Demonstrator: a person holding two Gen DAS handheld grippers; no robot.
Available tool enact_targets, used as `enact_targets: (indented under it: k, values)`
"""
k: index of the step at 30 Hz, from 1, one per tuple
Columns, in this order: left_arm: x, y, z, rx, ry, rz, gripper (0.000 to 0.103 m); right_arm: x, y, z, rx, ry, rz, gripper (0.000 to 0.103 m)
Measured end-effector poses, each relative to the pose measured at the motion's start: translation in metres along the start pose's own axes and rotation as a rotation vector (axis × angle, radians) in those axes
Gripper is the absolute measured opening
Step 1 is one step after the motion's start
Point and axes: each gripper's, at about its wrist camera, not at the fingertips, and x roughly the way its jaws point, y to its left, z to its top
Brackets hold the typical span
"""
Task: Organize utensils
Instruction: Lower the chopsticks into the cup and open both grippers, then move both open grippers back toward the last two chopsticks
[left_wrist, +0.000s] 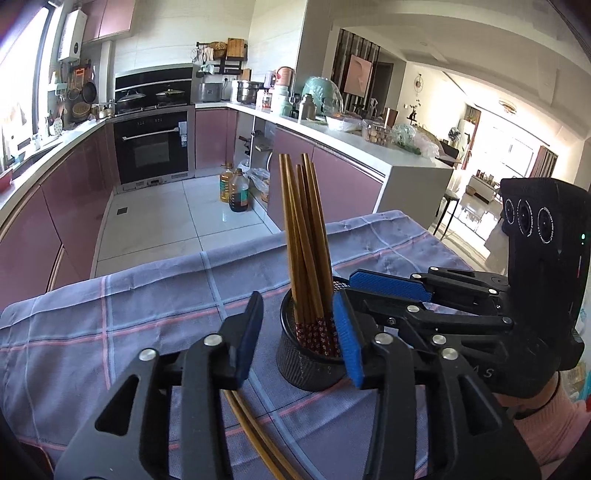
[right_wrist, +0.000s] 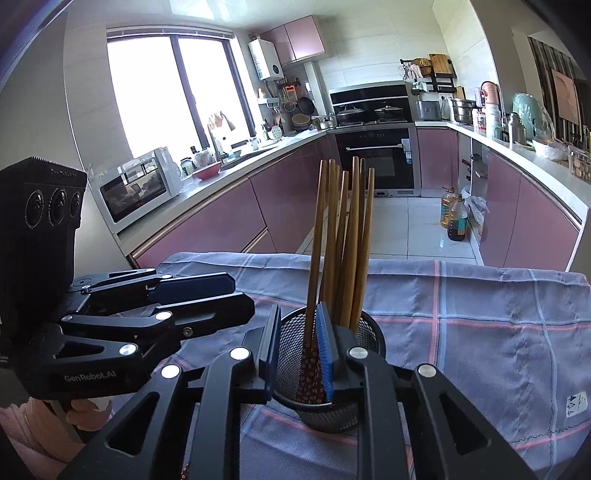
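Currently both grippers, left gripper (left_wrist: 297, 339) and right gripper (right_wrist: 297, 350), stand part-open and empty; stiff, light chopsticks (left_wrist: 304, 236) in the mesh holder (left_wrist: 310, 369) suit a mid-shaft grasp.

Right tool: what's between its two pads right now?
In the right wrist view, the mesh cup's near wall and one chopstick's patterned end sit between the right tool's pads.

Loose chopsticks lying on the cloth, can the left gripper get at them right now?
Probably yes. The left gripper is open and empty, and nothing covers the chopsticks on the cloth. They lie under it, behind its fingertips, so it would likely need to draw back first.
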Motion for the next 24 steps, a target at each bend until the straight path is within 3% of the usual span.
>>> enact_targets:
  k: [3,7,14,17,24]
  values:
    - [-0.021,0.008,-0.013,-0.013,-0.045,0.026,0.051,-0.011,0.011,-0.006,-0.024,-0.009,0.029,0.027]
    - [-0.041,0.022,-0.033,-0.042,-0.082,0.083,0.064,-0.018,0.03,-0.018,-0.064,0.007,0.072,0.039]
    - [-0.044,0.043,-0.078,-0.09,-0.025,0.183,0.088,0.008,0.041,-0.053,-0.047,0.122,0.099,0.044]
    - [-0.041,0.05,-0.099,-0.085,-0.002,0.247,0.09,0.024,0.044,-0.068,-0.03,0.183,0.091,0.044]
    - [-0.03,0.056,-0.13,-0.107,0.068,0.279,0.089,0.043,0.05,-0.088,-0.018,0.251,0.069,0.044]
